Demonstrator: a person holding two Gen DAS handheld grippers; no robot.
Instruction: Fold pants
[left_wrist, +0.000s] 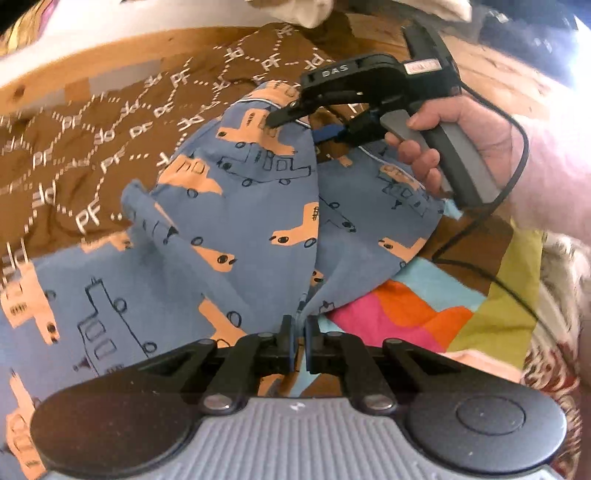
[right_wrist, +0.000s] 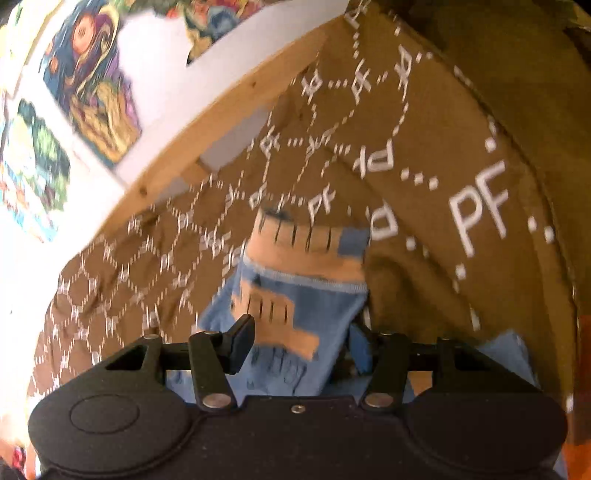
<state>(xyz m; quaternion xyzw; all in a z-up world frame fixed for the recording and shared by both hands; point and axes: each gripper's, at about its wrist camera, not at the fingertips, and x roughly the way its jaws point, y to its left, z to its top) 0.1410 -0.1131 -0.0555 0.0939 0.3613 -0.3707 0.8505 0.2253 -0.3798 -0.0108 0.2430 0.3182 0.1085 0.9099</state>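
Observation:
The pants (left_wrist: 229, 206) are blue with orange vehicle prints and lie rumpled on a brown blanket. My left gripper (left_wrist: 299, 332) is shut on a gathered fold of the pants at the bottom centre. In the left wrist view my right gripper (left_wrist: 291, 122) reaches in from the right, a hand on its handle, fingers around the hemmed edge of the pants. In the right wrist view the right gripper (right_wrist: 299, 343) has its fingers spread with the pants hem (right_wrist: 295, 280) between them; whether they press it is unclear.
A brown blanket (left_wrist: 92, 147) with white "PF" lettering covers the bed, also in the right wrist view (right_wrist: 461, 184). A colourful patchwork cover (left_wrist: 424, 306) lies to the right. A wooden rail (right_wrist: 207, 125) and a wall with pictures (right_wrist: 92, 74) stand behind. A black cable (left_wrist: 491, 206) hangs from the right gripper.

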